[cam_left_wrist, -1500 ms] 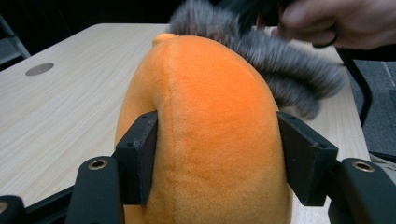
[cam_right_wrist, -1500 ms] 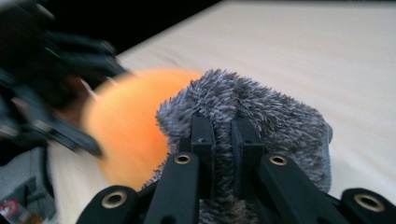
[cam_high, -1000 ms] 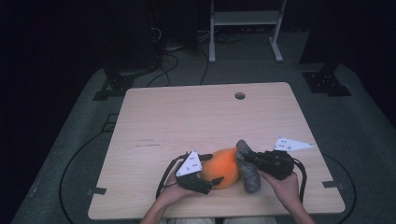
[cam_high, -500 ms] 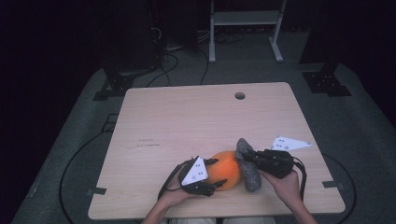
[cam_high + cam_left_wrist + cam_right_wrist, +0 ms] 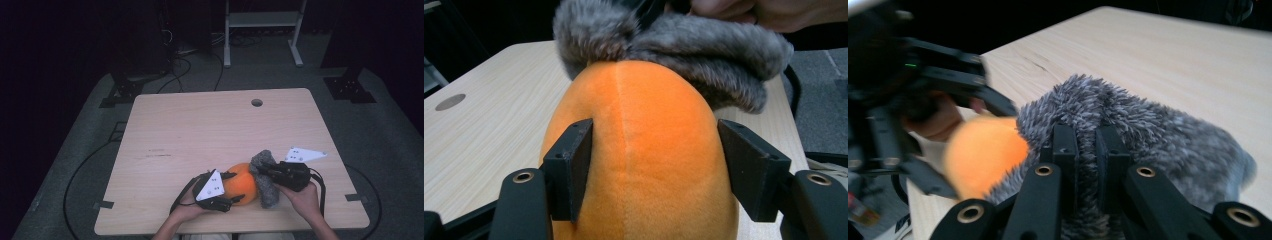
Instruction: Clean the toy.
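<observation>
We see the left gripper (image 5: 654,170) closing its jaws around the orange plush (image 5: 639,160) | right gripper (image 5: 1087,150) clamping grey fur (image 5: 1148,135) between its jaws | wooden table (image 5: 200,130), dark room.

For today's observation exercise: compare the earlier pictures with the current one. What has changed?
The left gripper slid in around the orange plush body; its jaws have just been closing and now press its sides. The right gripper stays clamped on the grey fur; the toy has not shifted.
</observation>
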The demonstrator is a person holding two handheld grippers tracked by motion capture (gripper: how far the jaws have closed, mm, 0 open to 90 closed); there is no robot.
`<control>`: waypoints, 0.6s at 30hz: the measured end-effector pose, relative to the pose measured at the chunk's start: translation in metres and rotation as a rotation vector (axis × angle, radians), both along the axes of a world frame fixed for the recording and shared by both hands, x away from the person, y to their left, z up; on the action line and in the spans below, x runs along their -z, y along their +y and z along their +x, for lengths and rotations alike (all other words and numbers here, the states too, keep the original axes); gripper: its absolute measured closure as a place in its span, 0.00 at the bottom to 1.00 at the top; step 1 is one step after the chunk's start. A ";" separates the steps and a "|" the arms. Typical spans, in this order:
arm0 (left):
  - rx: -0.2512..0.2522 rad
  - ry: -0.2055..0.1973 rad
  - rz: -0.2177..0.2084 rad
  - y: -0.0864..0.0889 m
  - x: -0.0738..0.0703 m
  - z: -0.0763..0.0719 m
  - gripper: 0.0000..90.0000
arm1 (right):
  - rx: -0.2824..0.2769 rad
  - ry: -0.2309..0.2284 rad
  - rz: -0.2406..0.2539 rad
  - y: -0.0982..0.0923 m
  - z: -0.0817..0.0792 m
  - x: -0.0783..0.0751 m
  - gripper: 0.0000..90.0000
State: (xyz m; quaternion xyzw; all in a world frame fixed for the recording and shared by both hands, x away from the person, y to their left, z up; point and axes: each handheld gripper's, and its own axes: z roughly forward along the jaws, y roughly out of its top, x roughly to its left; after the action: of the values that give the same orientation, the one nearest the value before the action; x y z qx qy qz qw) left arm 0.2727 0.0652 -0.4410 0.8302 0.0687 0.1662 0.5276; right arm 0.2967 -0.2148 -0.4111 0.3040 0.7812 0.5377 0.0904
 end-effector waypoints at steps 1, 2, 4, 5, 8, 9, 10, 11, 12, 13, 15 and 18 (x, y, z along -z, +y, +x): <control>-0.004 0.006 -0.008 0.000 0.000 0.000 0.37 | 0.017 0.023 0.008 -0.004 0.004 0.004 0.90; -0.005 0.007 -0.011 0.000 0.000 0.001 0.37 | 0.040 0.041 0.014 -0.009 0.007 0.006 0.90; -0.008 0.010 -0.017 0.001 0.000 0.003 0.36 | 0.083 0.022 -0.035 -0.013 0.007 0.005 0.90; -0.011 0.012 -0.018 0.001 0.000 0.003 0.36 | 0.080 0.021 -0.025 -0.014 0.004 0.004 0.90; -0.005 0.014 -0.022 0.000 0.000 0.005 0.36 | 0.021 -0.015 0.021 -0.008 -0.006 -0.007 0.90; 0.001 0.015 -0.016 0.000 0.000 0.005 0.36 | 0.001 -0.024 0.028 -0.003 -0.010 -0.010 0.90; 0.004 0.011 -0.017 0.000 0.000 0.006 0.36 | -0.014 -0.044 0.013 0.003 -0.013 -0.013 0.90; 0.005 0.009 -0.013 0.000 0.000 0.006 0.37 | -0.027 -0.059 -0.015 0.010 -0.014 -0.014 0.90; 0.006 0.009 -0.008 0.000 0.000 0.006 0.37 | -0.028 -0.067 -0.049 0.015 -0.014 -0.014 0.90; 0.006 0.005 -0.007 0.000 -0.001 0.006 0.38 | -0.022 -0.067 -0.063 0.016 -0.013 -0.011 0.90; 0.000 0.001 -0.002 0.001 -0.001 0.005 0.38 | 0.005 -0.040 -0.056 0.008 -0.006 -0.005 0.90; -0.009 0.027 -0.018 0.004 -0.002 0.008 0.36 | 0.111 -0.019 -0.115 -0.006 -0.001 0.001 0.90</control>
State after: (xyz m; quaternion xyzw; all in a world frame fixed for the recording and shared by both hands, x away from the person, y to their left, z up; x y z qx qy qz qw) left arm 0.2803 0.0697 -0.4395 0.8273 0.0811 0.1566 0.5333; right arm 0.2954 -0.2204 -0.4121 0.3362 0.7918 0.4889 0.1450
